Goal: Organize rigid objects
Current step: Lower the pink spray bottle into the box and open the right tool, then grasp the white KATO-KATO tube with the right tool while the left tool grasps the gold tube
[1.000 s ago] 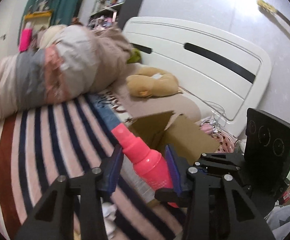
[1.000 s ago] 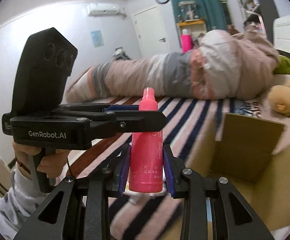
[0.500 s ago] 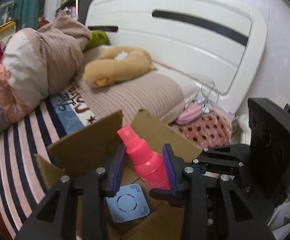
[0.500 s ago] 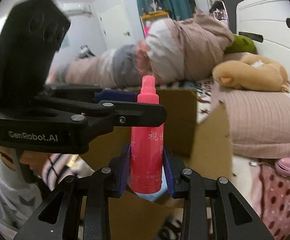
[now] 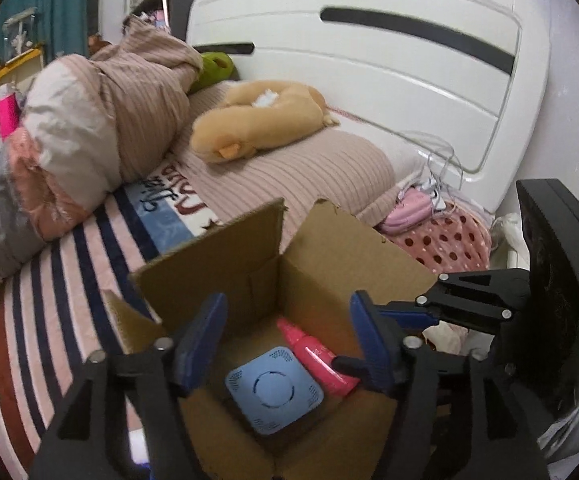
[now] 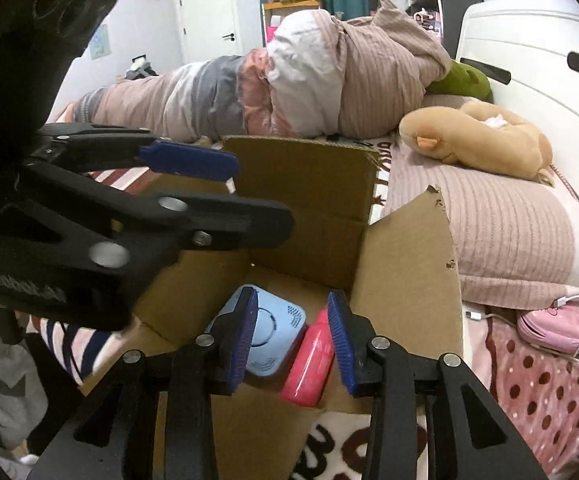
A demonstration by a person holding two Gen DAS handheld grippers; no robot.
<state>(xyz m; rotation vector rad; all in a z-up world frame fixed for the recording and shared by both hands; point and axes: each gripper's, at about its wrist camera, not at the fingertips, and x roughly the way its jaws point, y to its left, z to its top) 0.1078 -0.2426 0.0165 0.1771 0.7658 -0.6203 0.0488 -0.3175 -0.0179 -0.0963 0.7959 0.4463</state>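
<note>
On the bed, left wrist view:
Cardboard box (image 5: 329, 256): it stands on the striped bedcover (image 5: 49, 304) with its flaps raised, just in front of the ribbed pillow (image 5: 301, 172).
Pink spray bottle (image 5: 315, 356): it lies on its side on the box floor, nozzle toward the far corner, held by nothing.
Blue square device (image 5: 274, 390): it lies flat on the box floor, touching the bottle's left side.
Left tongs (image 5: 285, 344): the two blue pads are wide apart and empty, above the open box; bottle and device show between them, lower down.
Right tongs (image 5: 385, 314): they enter from the right side, above the box edge; from here I cannot tell how the fingers stand.
Background: a tan plush toy (image 5: 257, 120) lies on the pillow, a rolled quilt (image 5: 89, 136) is at the left, and the white headboard (image 5: 369, 60) is behind.

Over the box, right wrist view:
Right tongs (image 6: 293, 340): the pads are apart and grip nothing; they hang over the box opening.
Pink spray bottle (image 6: 309, 364): it lies on the box floor, seen between the pads and nearer the right one, apart from both.
Blue square device (image 6: 273, 340): it is just left of the bottle, partly behind the left pad.
Left tongs (image 6: 213, 192): they come in from the left above the box flap, with a clear gap between the fingers.
Cardboard box (image 6: 405, 280): the right flap stands upright beside the ribbed pillow (image 6: 509, 232).
</note>
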